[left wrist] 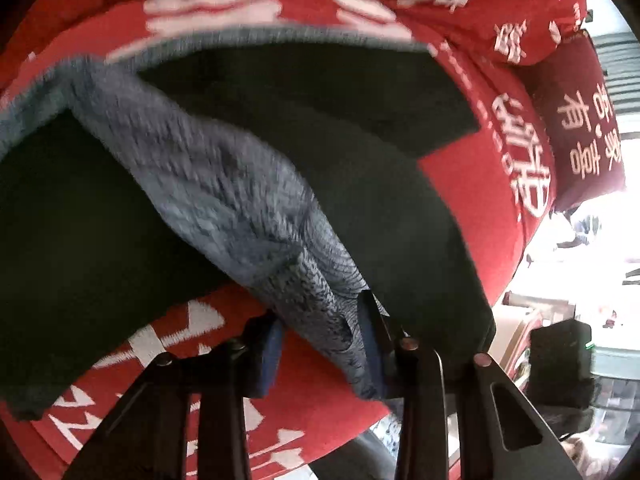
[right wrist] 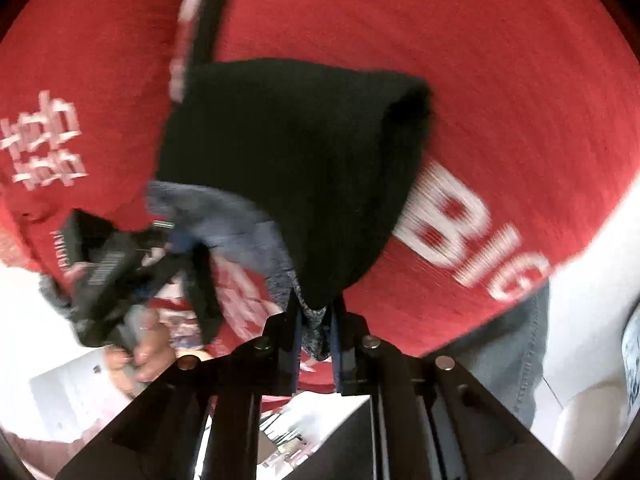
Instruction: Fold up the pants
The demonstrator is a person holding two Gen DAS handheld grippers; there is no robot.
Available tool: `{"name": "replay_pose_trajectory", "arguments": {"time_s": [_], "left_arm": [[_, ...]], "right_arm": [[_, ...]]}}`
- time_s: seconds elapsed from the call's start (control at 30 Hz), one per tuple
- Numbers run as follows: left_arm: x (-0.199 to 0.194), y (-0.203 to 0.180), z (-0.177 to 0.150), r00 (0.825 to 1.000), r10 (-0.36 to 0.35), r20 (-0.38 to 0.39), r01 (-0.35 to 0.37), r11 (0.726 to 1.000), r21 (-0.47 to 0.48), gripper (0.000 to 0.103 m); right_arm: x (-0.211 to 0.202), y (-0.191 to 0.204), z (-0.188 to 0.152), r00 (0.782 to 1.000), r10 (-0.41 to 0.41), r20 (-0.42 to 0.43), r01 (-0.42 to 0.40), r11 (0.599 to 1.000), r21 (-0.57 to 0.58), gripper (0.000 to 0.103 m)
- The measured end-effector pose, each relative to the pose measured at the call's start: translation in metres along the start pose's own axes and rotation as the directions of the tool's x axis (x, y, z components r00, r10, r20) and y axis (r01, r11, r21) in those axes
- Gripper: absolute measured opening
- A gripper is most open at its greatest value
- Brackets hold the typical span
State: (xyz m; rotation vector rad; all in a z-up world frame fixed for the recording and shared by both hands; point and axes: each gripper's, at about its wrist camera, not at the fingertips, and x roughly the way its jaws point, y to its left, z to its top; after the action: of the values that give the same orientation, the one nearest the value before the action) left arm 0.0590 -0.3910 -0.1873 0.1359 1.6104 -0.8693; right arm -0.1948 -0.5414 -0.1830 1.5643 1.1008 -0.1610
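A: What does the left wrist view show?

B: The left gripper [left wrist: 322,334] comes in from six o'clock, and its blue pads [left wrist: 370,344] are pinching a bunched fold of the pants [left wrist: 224,184], with the grey fleecy lining turned outward. From the grip the fold runs up toward ten o'clock. The dark outer cloth of the pants spreads to either side, toward nine o'clock and toward two o'clock, lying on a red bedspread [left wrist: 452,184] printed with white characters. A dark red cushion [left wrist: 580,128] with white characters sits at three o'clock, just beside the bedspread's edge. The picture is smeared by motion.

A: And the right wrist view?

B: The right gripper [right wrist: 316,332] also enters from six o'clock, pressed together on a grey-lined edge of the same pants. Above it, toward twelve o'clock, the dark cloth rises in a rounded hump over the red bedspread, which carries the white letters "BIG" [right wrist: 468,240] at four o'clock. At eight o'clock the left gripper appears, blurred, with the person's hand [right wrist: 140,352] below it. Whether the pants hang clear of the bedspread here cannot be told.
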Motion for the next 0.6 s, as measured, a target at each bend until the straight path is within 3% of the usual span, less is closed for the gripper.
{"name": "replay_pose_trajectory", "arguments": {"time_s": [0.13,0.23,0.3,0.37,0.4,0.43,0.5,0.53,0.57,0.6], "left_arm": [[-0.023,-0.016,0.031,0.995,-0.005,0.097,0.007,1.0,-0.013,0.038],[-0.034,-0.022,0.057,0.985,0.038,0.167,-0.033,0.999,-0.034,0.041],[-0.045,-0.022,0.07,0.971,0.095,0.217,-0.084,0.995,-0.058,0.055],[-0.059,-0.019,0.078,0.953,0.124,0.276,-0.103,0.991,-0.089,0.056],[-0.067,-0.013,0.077,0.947,0.136,0.29,-0.112,0.989,-0.099,0.071],[-0.074,-0.009,0.078,0.936,0.161,0.315,-0.129,0.985,-0.118,0.078],[-0.082,0.003,0.077,0.924,0.19,0.332,-0.152,0.979,-0.136,0.08],[-0.083,0.008,0.078,0.924,0.213,0.319,-0.176,0.974,-0.142,0.08],[-0.082,0.014,0.077,0.921,0.245,0.302,-0.207,0.966,-0.152,0.08],[-0.082,0.017,0.074,0.919,0.263,0.294,-0.224,0.961,-0.159,0.08]], "right_arm": [[-0.032,0.057,0.047,0.997,0.067,0.043,-0.062,0.992,-0.11,0.013],[-0.047,0.099,0.1,0.992,0.103,0.07,-0.089,0.979,-0.183,0.012],[-0.056,0.125,0.137,0.988,0.122,0.093,-0.098,0.969,-0.226,0.012],[-0.063,0.152,0.175,0.986,0.118,0.12,-0.083,0.961,-0.264,0.013],[-0.064,0.161,0.189,0.986,0.108,0.128,-0.07,0.959,-0.273,0.013],[-0.064,0.168,0.205,0.987,0.088,0.135,-0.047,0.959,-0.279,0.018],[-0.061,0.176,0.231,0.991,0.015,0.136,0.023,0.962,-0.271,0.022],[-0.059,0.18,0.24,0.99,-0.03,0.137,0.066,0.96,-0.273,0.035],[-0.059,0.186,0.248,0.985,-0.08,0.156,0.123,0.95,-0.288,0.055],[-0.062,0.189,0.25,0.977,-0.105,0.186,0.16,0.938,-0.307,0.063]]}}
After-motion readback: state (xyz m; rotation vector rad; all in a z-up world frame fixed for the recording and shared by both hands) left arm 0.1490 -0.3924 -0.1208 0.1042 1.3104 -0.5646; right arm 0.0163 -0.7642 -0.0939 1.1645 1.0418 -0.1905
